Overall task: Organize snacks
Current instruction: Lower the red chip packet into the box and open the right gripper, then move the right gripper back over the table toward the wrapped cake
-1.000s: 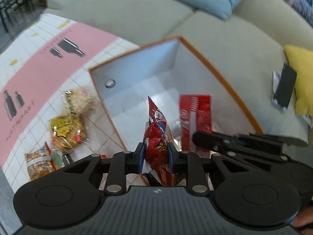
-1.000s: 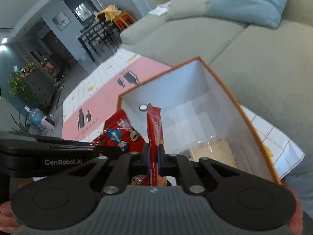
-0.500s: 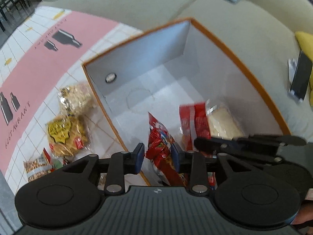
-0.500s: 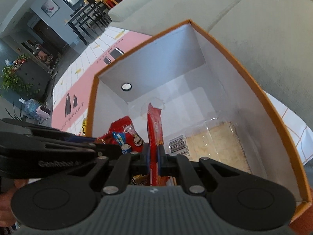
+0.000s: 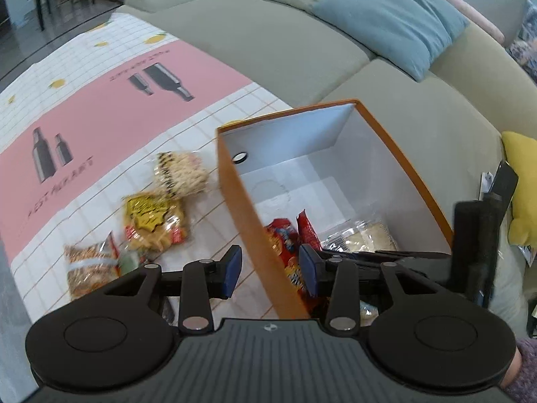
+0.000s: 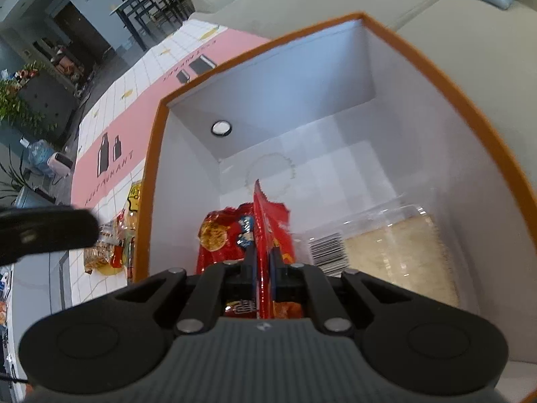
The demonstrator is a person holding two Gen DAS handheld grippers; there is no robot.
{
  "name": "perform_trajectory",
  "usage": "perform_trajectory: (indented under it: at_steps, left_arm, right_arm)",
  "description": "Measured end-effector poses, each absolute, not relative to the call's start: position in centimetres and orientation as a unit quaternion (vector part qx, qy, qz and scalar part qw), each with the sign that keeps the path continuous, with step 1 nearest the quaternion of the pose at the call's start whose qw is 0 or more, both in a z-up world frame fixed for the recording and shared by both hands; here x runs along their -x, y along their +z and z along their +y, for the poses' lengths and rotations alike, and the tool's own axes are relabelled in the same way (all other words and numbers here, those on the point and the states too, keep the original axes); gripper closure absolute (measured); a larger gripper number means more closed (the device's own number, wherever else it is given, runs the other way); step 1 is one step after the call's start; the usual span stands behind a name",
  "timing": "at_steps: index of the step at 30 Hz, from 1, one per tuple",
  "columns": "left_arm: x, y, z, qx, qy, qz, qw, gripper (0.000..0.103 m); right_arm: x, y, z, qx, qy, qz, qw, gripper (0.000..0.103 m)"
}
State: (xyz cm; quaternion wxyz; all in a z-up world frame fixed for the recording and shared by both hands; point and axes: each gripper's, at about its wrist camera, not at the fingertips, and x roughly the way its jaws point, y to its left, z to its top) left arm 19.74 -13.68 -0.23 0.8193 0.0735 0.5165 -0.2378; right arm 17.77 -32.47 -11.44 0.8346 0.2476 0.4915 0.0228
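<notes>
An orange box with a white inside [image 5: 235, 198] [image 6: 436, 77] stands on the table. Inside lie a red cartoon snack bag [image 5: 285, 238] [image 6: 218, 235] and a clear pack of pale biscuits [image 5: 365, 235] [image 6: 396, 248]. My left gripper [image 5: 270, 270] is open and empty, its jaws astride the box's left wall. My right gripper [image 6: 262, 262] is shut on a thin red snack packet [image 6: 268, 211], held upright low inside the box. The right gripper shows in the left wrist view [image 5: 386, 255].
Several snack packs lie on the tablecloth left of the box: a pale noodle pack [image 5: 181, 174], a yellow pack [image 5: 154, 221], a brown pack [image 5: 89, 268]. A grey sofa [image 5: 268, 33] with a blue cushion [image 5: 389, 20] lies behind. A yellow cushion [image 5: 520, 181] is at right.
My left gripper opened and let the red cartoon bag drop into the box, then pulled back to the left wall. My right gripper lowered the red packet deeper into the box.
</notes>
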Motion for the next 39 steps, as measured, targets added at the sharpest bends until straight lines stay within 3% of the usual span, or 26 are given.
perform_trajectory:
  at_steps: [4,7,10,15,19,21,25,31,35,39]
  left_arm:
    - [-18.9,0.5,-11.9,-0.057,-0.227,0.518,0.823,0.056]
    - [-18.2,1.1,-10.6,-0.042,-0.223,0.516,0.826,0.056]
    - [-17.2,1.7,-9.6,-0.037,-0.219,0.509,0.832,0.054]
    - [-15.2,2.7,-7.3,-0.027,-0.216,0.489,0.845,0.049]
    - [-13.5,3.2,-5.1,-0.017,-0.213,0.468,0.857,0.039]
    - [-12.9,3.0,-4.0,-0.011,-0.206,0.467,0.86,0.039]
    - [-12.0,2.0,-2.0,-0.013,-0.19,0.462,0.866,0.038]
    - [-11.5,-1.5,0.5,-0.022,-0.15,0.484,0.862,0.038]
    - [-11.6,-3.8,1.6,-0.038,-0.149,0.493,0.856,0.039]
    - [-12.1,-5.4,2.5,-0.033,-0.152,0.501,0.851,0.039]
  right_arm:
    - [-18.1,-12.0,-31.9,-0.259,0.027,0.501,0.825,0.095]
    - [-18.1,-12.2,-31.8,-0.273,0.028,0.508,0.816,0.083]
    - [-17.7,-11.5,-31.7,-0.277,0.019,0.509,0.815,0.082]
    - [-15.5,-7.8,-30.8,-0.243,0.003,0.47,0.848,0.081]
    - [-12.7,-3.9,-29.2,-0.212,0.012,0.407,0.888,0.078]
    - [-11.2,-2.2,-27.7,-0.189,0.024,0.375,0.907,0.072]
    - [-8.9,-0.7,-24.6,-0.146,0.051,0.338,0.928,0.072]
    - [-7.8,-2.7,-19.8,-0.091,0.095,0.353,0.926,0.071]
    - [-8.3,-5.3,-17.3,-0.063,0.105,0.384,0.915,0.05]
    - [-9.7,-7.4,-16.4,-0.031,0.096,0.415,0.904,0.05]
